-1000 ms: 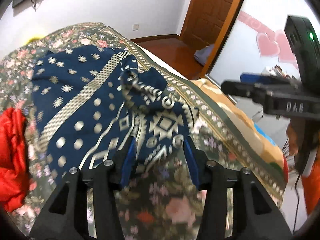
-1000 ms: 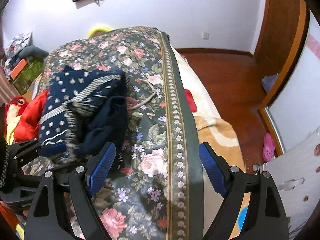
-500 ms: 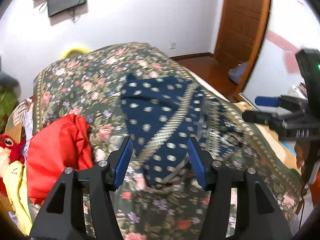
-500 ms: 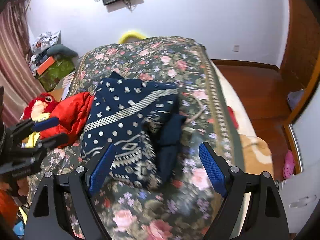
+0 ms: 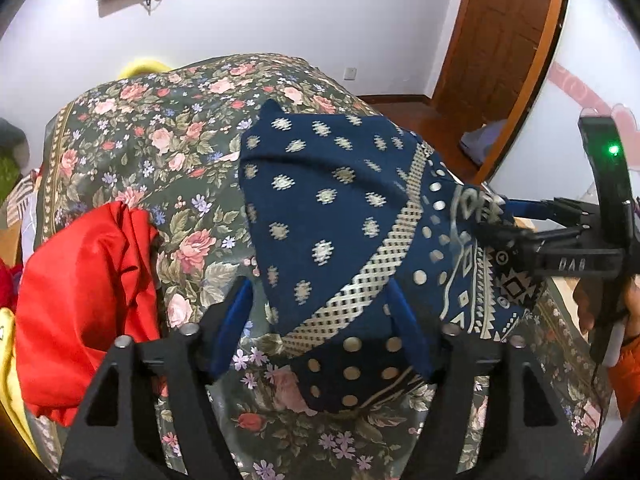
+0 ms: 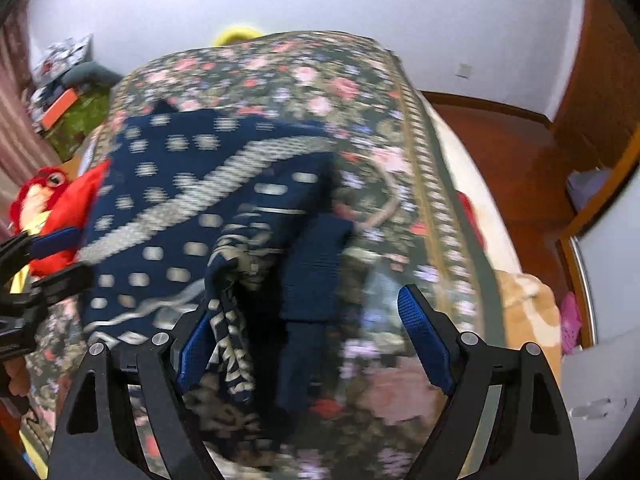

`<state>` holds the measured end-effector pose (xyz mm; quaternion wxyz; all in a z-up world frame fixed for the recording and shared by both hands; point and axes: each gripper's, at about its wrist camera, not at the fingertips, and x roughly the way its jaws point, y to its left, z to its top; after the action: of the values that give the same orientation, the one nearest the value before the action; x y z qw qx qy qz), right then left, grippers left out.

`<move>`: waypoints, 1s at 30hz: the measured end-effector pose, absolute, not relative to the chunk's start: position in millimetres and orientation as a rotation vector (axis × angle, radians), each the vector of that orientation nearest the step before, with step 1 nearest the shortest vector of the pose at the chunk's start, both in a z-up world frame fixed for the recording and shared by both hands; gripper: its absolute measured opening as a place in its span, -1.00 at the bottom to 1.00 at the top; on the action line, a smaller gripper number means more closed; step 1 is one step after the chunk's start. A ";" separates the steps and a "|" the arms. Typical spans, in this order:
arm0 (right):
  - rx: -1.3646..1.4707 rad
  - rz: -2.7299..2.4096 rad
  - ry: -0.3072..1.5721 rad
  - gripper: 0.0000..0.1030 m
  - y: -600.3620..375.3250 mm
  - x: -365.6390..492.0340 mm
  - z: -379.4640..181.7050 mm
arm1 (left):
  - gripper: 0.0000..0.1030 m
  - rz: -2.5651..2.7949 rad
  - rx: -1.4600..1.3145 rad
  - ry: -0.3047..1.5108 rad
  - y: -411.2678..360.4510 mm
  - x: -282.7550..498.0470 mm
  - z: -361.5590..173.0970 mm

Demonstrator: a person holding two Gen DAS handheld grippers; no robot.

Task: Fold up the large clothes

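Note:
A navy garment point(image 5: 332, 216) with pale dots and a checked band lies folded on the floral bedspread point(image 5: 180, 152). Its near corner sits between the fingers of my left gripper point(image 5: 322, 328), whose jaws are opening, and the pads do not press on it. My right gripper point(image 6: 310, 344) stands wide open low over the garment's point(image 6: 180, 208) right side, with a bunched patterned edge beside its left finger point(image 6: 196, 352). This view is blurred. In the left wrist view the right gripper point(image 5: 500, 220) reaches onto the cloth's right edge. The left gripper point(image 6: 48, 256) shows at the right wrist view's left edge.
A red garment point(image 5: 80, 300) lies crumpled to the left of the navy one, with something yellow under it. A red plush toy point(image 6: 44, 188) sits past the bed's left side. The bed's right edge drops to a wooden floor point(image 6: 520, 152) and a door point(image 5: 500, 32).
The left gripper let go of the bunched cloth, swung left toward the garment's near corner, and its jaws widened. The right gripper came down closer over the garment's right side.

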<state>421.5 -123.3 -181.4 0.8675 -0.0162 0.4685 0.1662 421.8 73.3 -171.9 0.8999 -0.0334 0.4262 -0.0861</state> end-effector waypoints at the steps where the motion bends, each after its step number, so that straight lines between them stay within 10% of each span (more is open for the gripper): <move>1: -0.001 0.329 0.985 0.61 -134.5 423.0 -182.0 | 0.37 -0.188 -0.081 0.886 75.8 421.4 -172.8; 12: 0.165 0.524 1.001 0.61 -137.0 406.1 -159.0 | 0.38 -0.150 -0.062 0.853 77.4 419.6 -152.3; 23: 0.287 0.605 1.180 0.61 -114.9 441.3 -227.6 | 0.86 -0.240 -0.442 1.039 100.7 456.1 -199.9; 30: 0.366 0.661 1.227 0.90 -119.9 457.8 -249.8 | 0.95 -0.276 -0.507 1.072 94.5 483.7 -217.5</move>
<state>457.8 -119.9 -249.8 0.7516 0.1675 0.5618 0.3025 483.7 94.5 -217.5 0.8203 -0.2382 0.5036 -0.1297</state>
